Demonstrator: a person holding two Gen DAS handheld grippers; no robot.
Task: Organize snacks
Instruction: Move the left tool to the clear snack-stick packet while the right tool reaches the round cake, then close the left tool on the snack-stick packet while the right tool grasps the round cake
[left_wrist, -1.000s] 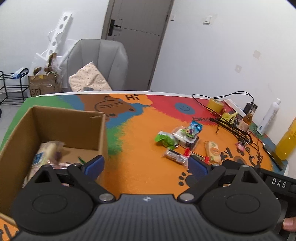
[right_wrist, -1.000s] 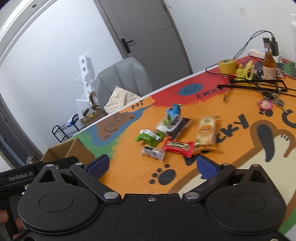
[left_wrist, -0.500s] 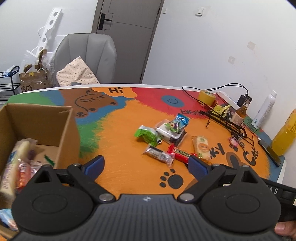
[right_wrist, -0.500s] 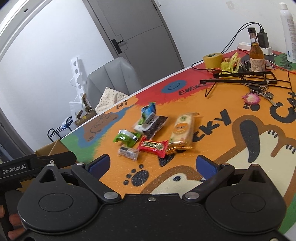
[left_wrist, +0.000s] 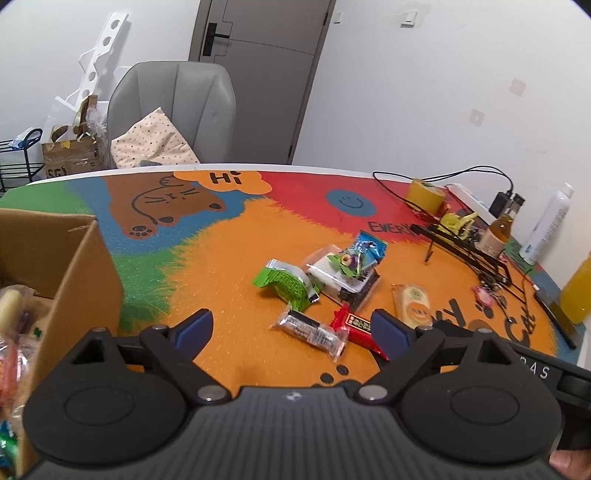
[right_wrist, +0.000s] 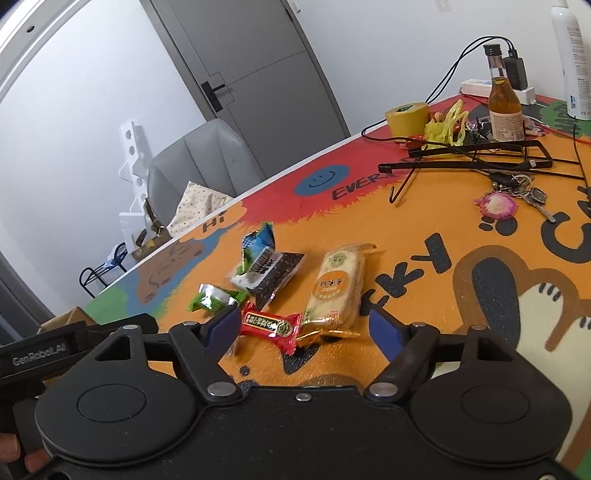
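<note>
Several snack packets lie together on the orange part of the table mat: a green packet (left_wrist: 284, 282), a dark packet with a blue one on it (left_wrist: 349, 271), a clear-wrapped bar (left_wrist: 312, 332), a red packet (right_wrist: 271, 325) and a yellow cracker pack (right_wrist: 334, 286). A cardboard box (left_wrist: 74, 266) with snacks inside stands at the left. My left gripper (left_wrist: 291, 328) is open and empty, just short of the clear bar. My right gripper (right_wrist: 304, 323) is open and empty, its fingers on either side of the red packet and the cracker pack's near end.
At the table's right are a black wire rack (right_wrist: 469, 157), keys with a pink fob (right_wrist: 496, 205), a yellow tape roll (right_wrist: 406, 118), a small brown bottle (right_wrist: 504, 109), a white spray bottle (left_wrist: 546, 225), an orange bottle (left_wrist: 580, 291) and cables. A grey chair (left_wrist: 173, 114) stands behind the table.
My left gripper has swung right, away from the box and toward the snack pile. My right gripper has moved forward to the red packet and cracker pack. Both stay open.
</note>
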